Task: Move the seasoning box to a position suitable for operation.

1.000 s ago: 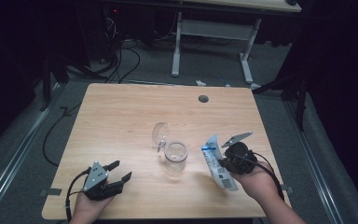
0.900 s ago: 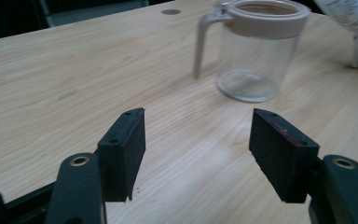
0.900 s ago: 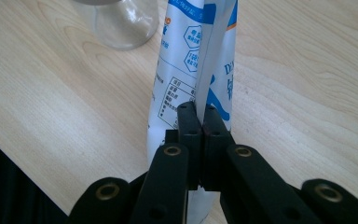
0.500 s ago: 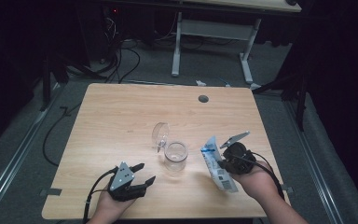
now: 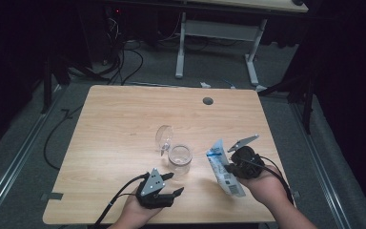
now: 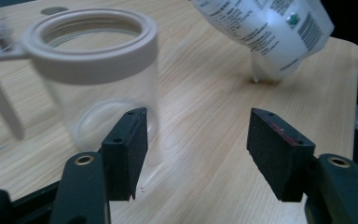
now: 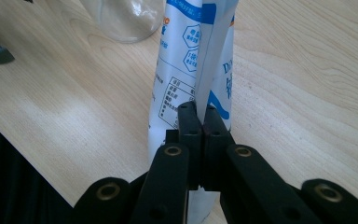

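**Kid:** On the tabletop (image 5: 124,124), near the front edge, I see a clear jar (image 5: 179,159) with its lid (image 5: 163,138) flipped open behind it. What is going on?

**Helper:** The right gripper (image 5: 229,168) is pinched tight on a white and blue bag (image 5: 223,168). It holds the bag up, just to the right of the jar.

**Kid:** And the other one?

**Helper:** The left gripper (image 5: 171,183) is wide open with nothing in it. It sits just in front of the jar. One pad (image 6: 126,149) is in front of the glass, the other is off to the side.

**Kid:** So what should it do?

**Helper:** I think it wants to hold the jar steady so the bag can be tipped into it. It should slide so the jar sits right between both pads, low on the glass, under the thick rim (image 6: 91,44).

**Kid:** Squeeze hard?

**Helper:** No, gently. Glass is slippery and can tip. Keep the bag away from the jar until it is held.
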Demonstrator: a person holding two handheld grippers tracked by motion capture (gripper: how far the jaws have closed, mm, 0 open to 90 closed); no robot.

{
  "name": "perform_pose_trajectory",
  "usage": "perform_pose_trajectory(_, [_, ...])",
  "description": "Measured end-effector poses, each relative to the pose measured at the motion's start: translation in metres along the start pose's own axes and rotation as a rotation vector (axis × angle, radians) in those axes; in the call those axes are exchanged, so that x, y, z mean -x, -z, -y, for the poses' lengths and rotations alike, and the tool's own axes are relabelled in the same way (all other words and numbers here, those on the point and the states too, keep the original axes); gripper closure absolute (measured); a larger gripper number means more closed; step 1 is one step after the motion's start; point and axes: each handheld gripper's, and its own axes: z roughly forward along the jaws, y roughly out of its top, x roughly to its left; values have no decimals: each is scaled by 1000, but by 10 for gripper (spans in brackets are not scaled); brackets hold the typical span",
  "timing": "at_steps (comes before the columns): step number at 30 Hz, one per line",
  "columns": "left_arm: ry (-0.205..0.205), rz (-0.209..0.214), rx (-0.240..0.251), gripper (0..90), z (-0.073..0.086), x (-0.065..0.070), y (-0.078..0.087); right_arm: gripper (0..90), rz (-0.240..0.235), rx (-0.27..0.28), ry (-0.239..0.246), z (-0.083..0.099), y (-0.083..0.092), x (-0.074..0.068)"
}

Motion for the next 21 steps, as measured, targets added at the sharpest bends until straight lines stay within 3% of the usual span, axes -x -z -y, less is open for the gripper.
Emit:
perform_pose_trajectory(8, [-11, 60, 30, 389, -19, 8, -22, 898, 2, -23, 1, -2, 3, -1])
perform_pose_trajectory(16, [-41, 86, 30, 390, -21, 16, -37, 898, 1, -44, 6, -5, 3, -3])
perform_pose_trajectory(21, [-43, 89, 34, 389, -17, 19, -35, 898, -3, -44, 3, -6, 4, -5])
